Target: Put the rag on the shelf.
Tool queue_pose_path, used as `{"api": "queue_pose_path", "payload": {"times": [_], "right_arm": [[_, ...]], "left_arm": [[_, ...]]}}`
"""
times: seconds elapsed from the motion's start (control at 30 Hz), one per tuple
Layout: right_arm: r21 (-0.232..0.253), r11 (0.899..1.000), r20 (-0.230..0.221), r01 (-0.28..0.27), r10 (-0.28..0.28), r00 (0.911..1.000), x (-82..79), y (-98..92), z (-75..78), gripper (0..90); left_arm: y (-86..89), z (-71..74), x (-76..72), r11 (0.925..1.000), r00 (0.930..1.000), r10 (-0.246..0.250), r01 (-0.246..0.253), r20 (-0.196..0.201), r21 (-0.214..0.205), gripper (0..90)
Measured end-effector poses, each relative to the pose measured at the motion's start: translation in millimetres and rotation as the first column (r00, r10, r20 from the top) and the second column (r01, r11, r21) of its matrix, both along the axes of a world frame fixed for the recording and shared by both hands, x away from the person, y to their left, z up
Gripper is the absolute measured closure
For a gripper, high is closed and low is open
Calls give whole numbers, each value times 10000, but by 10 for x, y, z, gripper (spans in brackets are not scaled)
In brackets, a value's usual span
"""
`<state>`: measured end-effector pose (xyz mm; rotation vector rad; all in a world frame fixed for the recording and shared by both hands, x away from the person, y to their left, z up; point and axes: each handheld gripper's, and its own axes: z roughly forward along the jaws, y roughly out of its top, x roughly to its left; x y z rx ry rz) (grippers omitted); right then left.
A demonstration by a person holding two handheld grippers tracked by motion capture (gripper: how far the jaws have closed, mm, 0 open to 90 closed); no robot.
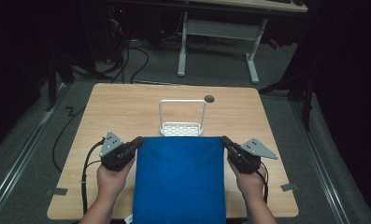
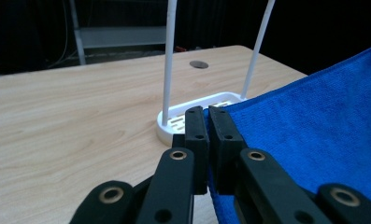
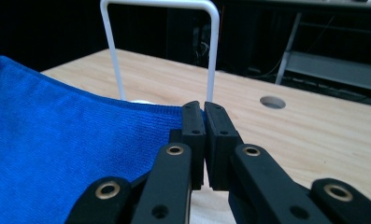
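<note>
Now both sets of jaws are closed tight, each nipping a far corner of the blue cloth (image 1: 179,179): the left gripper (image 1: 137,142) on its left corner, the right gripper (image 1: 226,141) on its right. Between them the cloth spreads toward the person over the wooden counter (image 1: 127,107). Just beyond its far edge stands a white wire rack (image 1: 181,119).

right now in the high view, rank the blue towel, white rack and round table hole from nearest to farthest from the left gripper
1. Blue towel: its far left corner is pinched in the left gripper, at the table's near middle.
2. White rack: just past the towel's far edge, to the gripper's right.
3. Round table hole: farther back and right, behind the rack.
</note>
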<state>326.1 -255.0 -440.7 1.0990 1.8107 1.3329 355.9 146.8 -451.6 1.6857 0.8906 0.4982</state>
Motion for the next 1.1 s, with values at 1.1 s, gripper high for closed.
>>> {"api": "queue_pose_path", "payload": {"times": [1.1], "right_arm": [[780,9966,2578,-268,58,9662,-455,-55,659,882]], "left_arm": [[-52,620,-478,9971,9707,-349,498,2376,-573,877]]}}
